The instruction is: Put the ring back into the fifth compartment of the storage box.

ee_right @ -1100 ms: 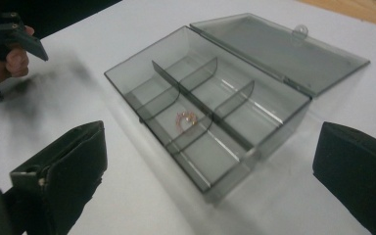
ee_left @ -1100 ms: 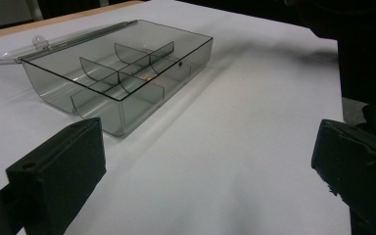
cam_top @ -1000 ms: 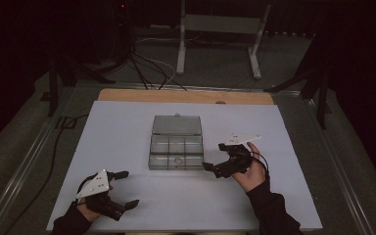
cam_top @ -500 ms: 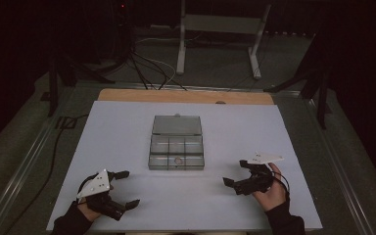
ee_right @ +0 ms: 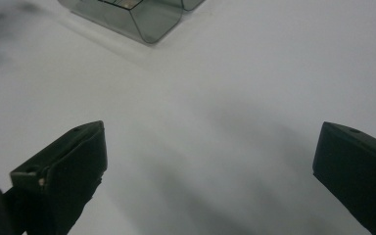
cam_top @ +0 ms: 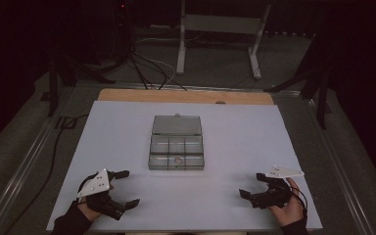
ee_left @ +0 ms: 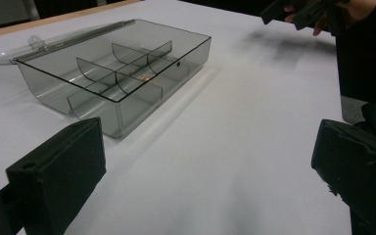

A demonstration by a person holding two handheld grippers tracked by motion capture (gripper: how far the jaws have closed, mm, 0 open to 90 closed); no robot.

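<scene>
Clear plastic box [cam_top: 176,152]: smoky see-through organiser w/ dividers, sits mid-table on the white sheet [cam_top: 127,127], lid [cam_top: 176,125] flipped open & lying flat on the far side
Box inside: compartments in rows; one small brownish item [cam_top: 177,159] in the near middle compartment, too small to tell what it is; left gripper view shows it too [ee_left: 146,76], past the front divider
Table: white sheet covers nearly all of it, strip of bare wood [cam_top: 186,96] along the far edge
L gripper [cam_top: 127,188]: near-left corner of the sheet, held in a dark-sleeved hand [cam_top: 89,210], grey 3-cornered plate on top; jaws spread wide, nothing between them; well apart from the box, pointing roughly towards table centre
L gripper view: both black jaws at frame edges, bare white sheet between; box ahead-left w/ its near corner closest
R gripper [cam_top: 252,184]: near-right part of the sheet, in the person's hand [cam_top: 289,210], grey plate on top, cable looping by the wrist; jaws released & wide apart, holding nothing; well clear of the box, aimed left across the table
R gripper view: jaws far apart at both sides, white sheet between; rounded corner of the box [ee_right: 147,22] at the top edge
Other hand: R gripper also seen far off in L gripper view, top right [ee_left: 293,10], blurred
Beyond table: dark floor, cables [cam_top: 147,68], metal stand legs [cam_top: 254,49]
</scene>
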